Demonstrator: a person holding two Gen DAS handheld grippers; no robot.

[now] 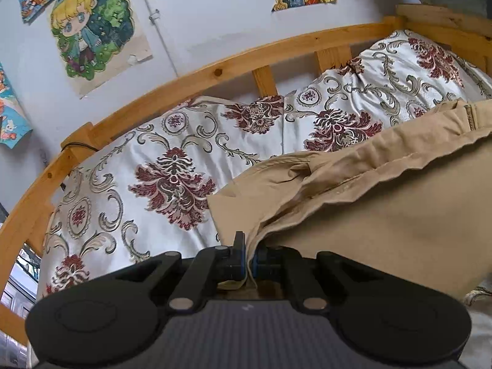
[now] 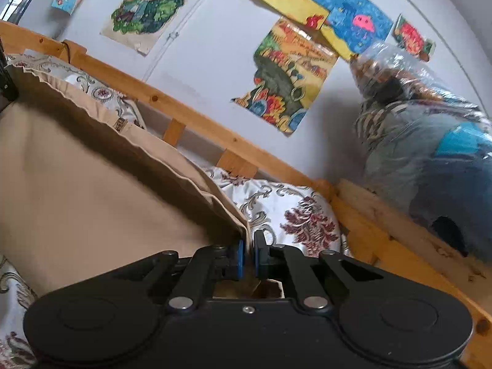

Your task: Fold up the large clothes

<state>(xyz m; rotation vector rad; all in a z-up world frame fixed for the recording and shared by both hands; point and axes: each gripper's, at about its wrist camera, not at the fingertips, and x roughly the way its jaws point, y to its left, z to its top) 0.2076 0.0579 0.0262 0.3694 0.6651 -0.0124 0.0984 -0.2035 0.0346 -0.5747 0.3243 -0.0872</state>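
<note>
Colourful drawings [image 2: 286, 77] hung on the pale wall above a wooden bed rail [image 1: 196, 77] and a floral bedspread [image 1: 160, 166]. Over it stretched the tan garment [image 1: 399, 209], creased, with a wavy stitched hem, its two ends clamped by the left gripper [image 1: 249, 261] and the right gripper [image 2: 248, 256].

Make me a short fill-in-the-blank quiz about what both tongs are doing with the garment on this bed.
1. Both the left tongs and the right tongs are shut on the ____ garment.
2. The bed cover under the garment has a dark red ____ pattern.
3. The bed frame is made of ____.
4. Colourful ____ hang on the wall behind the bed.

Missing words: tan; floral; wood; drawings
</note>
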